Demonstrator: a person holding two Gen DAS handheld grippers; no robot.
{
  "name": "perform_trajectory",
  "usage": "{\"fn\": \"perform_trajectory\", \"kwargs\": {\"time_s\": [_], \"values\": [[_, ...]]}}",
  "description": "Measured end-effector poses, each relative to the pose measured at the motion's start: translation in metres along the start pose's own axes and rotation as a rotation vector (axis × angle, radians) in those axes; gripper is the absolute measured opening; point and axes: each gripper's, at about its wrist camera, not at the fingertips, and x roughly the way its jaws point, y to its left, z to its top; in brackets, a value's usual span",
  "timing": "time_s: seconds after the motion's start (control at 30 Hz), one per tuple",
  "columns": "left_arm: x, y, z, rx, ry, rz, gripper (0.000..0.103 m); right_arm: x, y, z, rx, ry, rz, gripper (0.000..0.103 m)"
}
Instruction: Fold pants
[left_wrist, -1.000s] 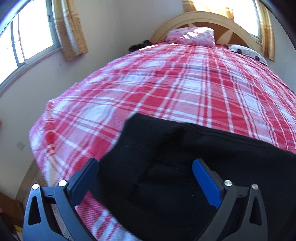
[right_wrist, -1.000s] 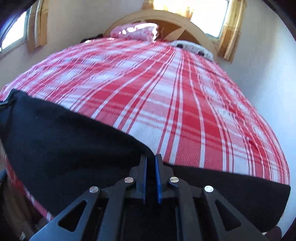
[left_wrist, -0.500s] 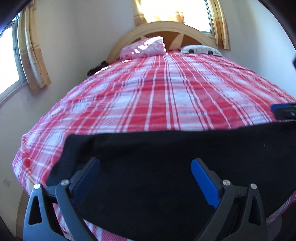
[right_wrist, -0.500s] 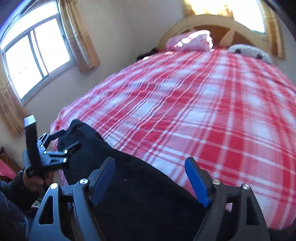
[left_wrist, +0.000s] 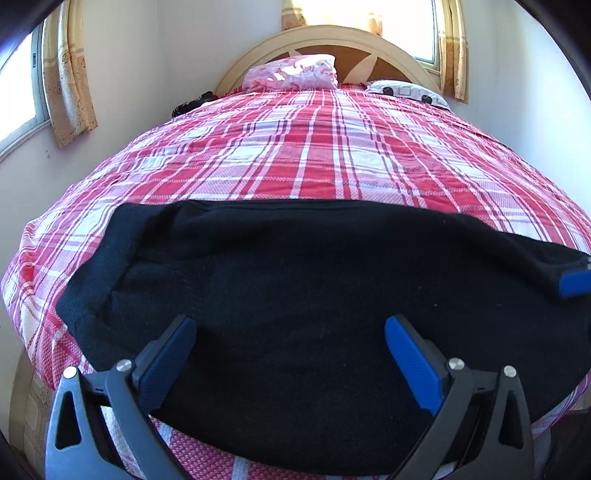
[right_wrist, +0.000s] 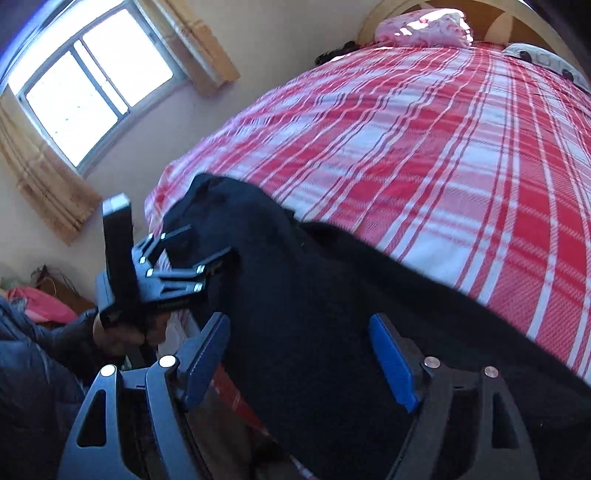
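The black pants (left_wrist: 295, 295) lie flat across the near end of the bed, with a folded flap at their left end. My left gripper (left_wrist: 290, 350) is open just above the pants, holding nothing. My right gripper (right_wrist: 299, 354) is open too, over the pants' (right_wrist: 332, 314) near edge. In the right wrist view the left gripper (right_wrist: 207, 254) shows at the pants' left end, jaws apart. One blue fingertip (left_wrist: 574, 282) of the right gripper shows at the right edge of the left wrist view.
The bed has a red and white plaid cover (left_wrist: 314, 158), two pillows (left_wrist: 291, 74) and a wooden headboard (left_wrist: 325, 40) at the far end. Curtained windows (right_wrist: 92, 85) are on the left wall. Walls stand close on both sides. Pink cloth (right_wrist: 44, 306) lies low on the left.
The right gripper went from shut on the pants' edge to open and swung left. The left gripper stayed open and turned to face the headboard. The pants now lie flatter.
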Motion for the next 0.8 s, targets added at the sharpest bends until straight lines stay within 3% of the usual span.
{"fn": "perform_trajectory", "kwargs": {"time_s": [0.1,0.23,0.4,0.53,0.7,0.8], "values": [[0.002,0.000,0.001,-0.001,0.002,0.002,0.103,0.010,0.009,-0.004,-0.029,0.033,0.061,0.079],[0.001,0.001,0.001,-0.001,0.007,0.002,0.103,0.032,0.000,0.014,0.012,0.007,0.087,0.079],[0.001,0.002,0.001,-0.003,0.007,0.002,0.103,0.019,-0.002,0.047,0.005,-0.119,0.107,0.079],[0.000,0.003,-0.001,-0.002,-0.001,0.002,0.103,0.045,-0.011,0.050,-0.018,-0.025,0.015,0.079],[0.000,0.003,-0.002,-0.002,-0.004,0.002,0.103,0.047,-0.004,0.040,0.014,0.006,0.110,0.079],[0.000,0.003,-0.002,-0.001,-0.012,0.001,0.103,0.047,0.011,0.032,-0.025,0.039,0.123,0.079]]}}
